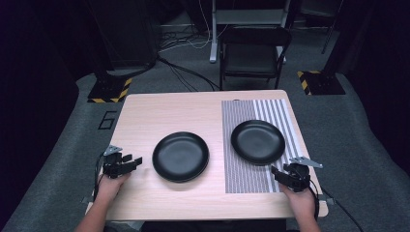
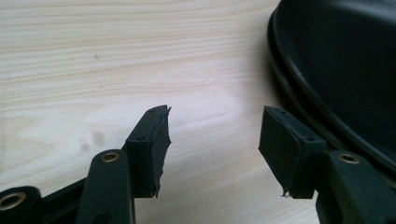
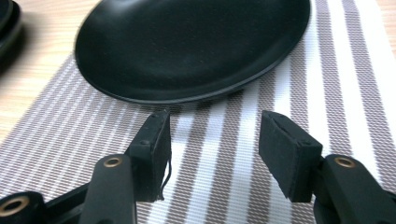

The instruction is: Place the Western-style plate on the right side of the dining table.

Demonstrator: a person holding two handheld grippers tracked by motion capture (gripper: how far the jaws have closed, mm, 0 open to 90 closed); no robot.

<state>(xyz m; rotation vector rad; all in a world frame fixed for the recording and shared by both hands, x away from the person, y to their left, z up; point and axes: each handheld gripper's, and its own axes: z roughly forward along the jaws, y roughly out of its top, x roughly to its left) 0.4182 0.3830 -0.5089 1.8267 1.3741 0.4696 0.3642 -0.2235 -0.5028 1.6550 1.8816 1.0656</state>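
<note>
A black plate [image 1: 181, 156], which looks like a stack of two by its doubled rim [image 2: 299, 93], sits on the wooden table [image 1: 145, 116] left of centre. A second black plate [image 1: 257, 141] [image 3: 187, 42] rests on a grey-and-white striped placemat [image 1: 241, 179] [image 3: 341, 70]. My left gripper [image 1: 137, 162] [image 2: 215, 149] is open low over bare wood, just left of the stacked plate. My right gripper [image 1: 274, 171] [image 3: 215, 154] is open over the placemat, a little short of the near rim of the second plate. Nothing lies between either pair of jaws.
A dark folding chair [image 1: 254, 53] stands beyond the table's far edge. Cables run across the grey floor [image 1: 183, 72]. Yellow-and-black striped stand bases [image 1: 110, 91] [image 1: 319, 82] sit at the far left and far right. The stacked plate's edge [image 3: 7, 23] shows at the upper left of the right gripper view.
</note>
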